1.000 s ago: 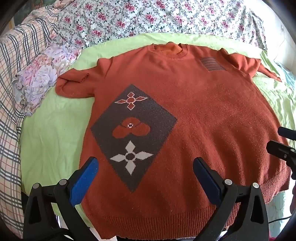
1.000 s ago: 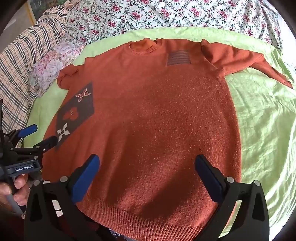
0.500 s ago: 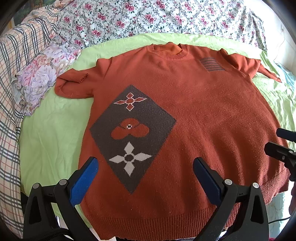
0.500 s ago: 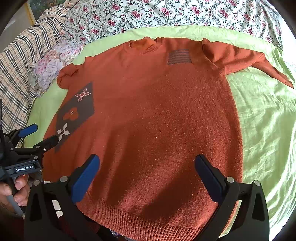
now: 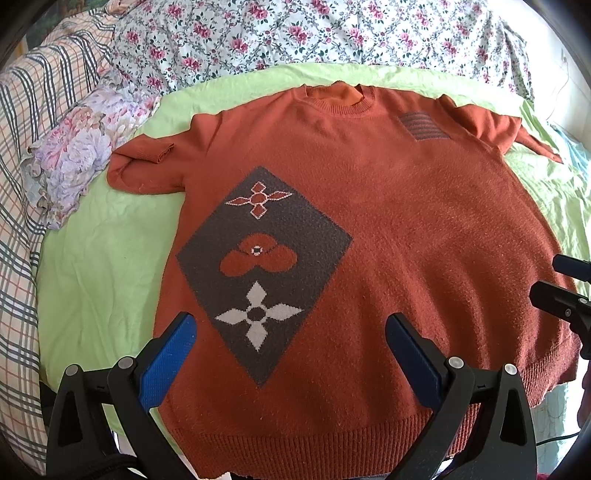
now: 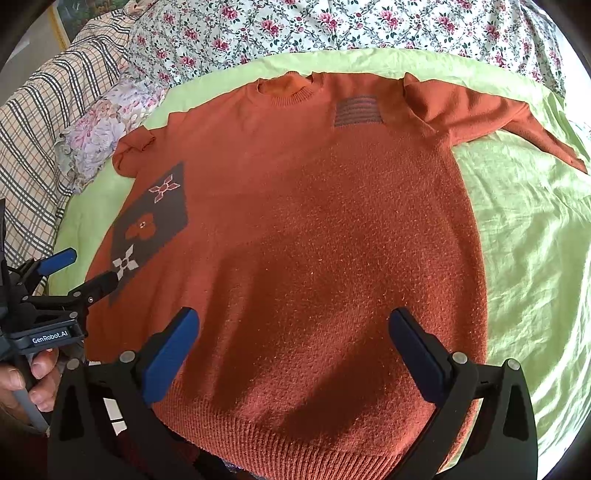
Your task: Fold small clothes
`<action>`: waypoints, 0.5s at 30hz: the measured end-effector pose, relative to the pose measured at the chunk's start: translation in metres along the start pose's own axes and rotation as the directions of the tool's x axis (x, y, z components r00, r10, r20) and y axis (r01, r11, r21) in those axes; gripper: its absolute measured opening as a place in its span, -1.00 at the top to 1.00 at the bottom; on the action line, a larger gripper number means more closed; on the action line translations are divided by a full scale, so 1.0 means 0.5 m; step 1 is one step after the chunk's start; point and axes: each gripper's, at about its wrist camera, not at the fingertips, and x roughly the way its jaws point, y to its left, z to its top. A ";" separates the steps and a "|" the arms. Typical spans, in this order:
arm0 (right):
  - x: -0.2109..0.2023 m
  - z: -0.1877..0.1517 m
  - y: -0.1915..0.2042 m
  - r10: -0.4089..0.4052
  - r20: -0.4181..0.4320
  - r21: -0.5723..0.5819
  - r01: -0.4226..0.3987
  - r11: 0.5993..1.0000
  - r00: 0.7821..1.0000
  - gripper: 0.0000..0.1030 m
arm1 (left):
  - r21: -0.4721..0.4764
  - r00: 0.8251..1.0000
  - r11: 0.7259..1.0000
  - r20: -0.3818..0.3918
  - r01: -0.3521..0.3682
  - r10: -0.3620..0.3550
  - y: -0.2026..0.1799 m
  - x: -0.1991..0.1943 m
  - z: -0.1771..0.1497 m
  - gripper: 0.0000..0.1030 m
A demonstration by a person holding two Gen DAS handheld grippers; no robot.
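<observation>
A rust-orange knit sweater (image 5: 406, 229) lies flat, front up, on a light green sheet (image 5: 99, 266). A dark diamond patch with flower motifs (image 5: 262, 266) marks its lower left; a small striped patch (image 5: 423, 125) sits on the chest. In the right wrist view the sweater (image 6: 314, 240) fills the middle, its right sleeve (image 6: 491, 114) stretched out, its left sleeve (image 6: 135, 147) bunched up. My left gripper (image 5: 290, 339) hovers open above the hem by the diamond. My right gripper (image 6: 293, 336) hovers open over the hem, holding nothing.
Floral bedding (image 5: 295, 33) lies behind the green sheet, a folded floral cloth (image 5: 81, 155) and plaid fabric (image 5: 22, 147) to the left. A hand (image 6: 26, 380) holds the left gripper's handle. Bare green sheet (image 6: 535, 258) spreads right of the sweater.
Both views have shifted only slightly; the sweater lies as before and both grippers stay open above the hem.
</observation>
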 end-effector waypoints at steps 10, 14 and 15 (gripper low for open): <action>0.001 0.003 -0.003 0.002 -0.001 0.002 -0.002 1.000 1.000 -0.99 | -0.002 1.000 1.000 0.004 0.002 -0.002 0.004 0.018 -0.006 -0.98; 0.002 0.006 -0.007 0.004 -0.002 0.005 -0.004 1.000 1.000 -0.99 | -0.003 1.000 1.000 0.002 0.005 -0.005 0.006 0.020 -0.003 -0.98; 0.003 0.006 -0.007 0.004 -0.001 0.005 -0.004 1.000 1.000 -0.99 | -0.005 1.000 1.000 0.003 0.007 -0.007 0.007 0.020 0.000 -0.98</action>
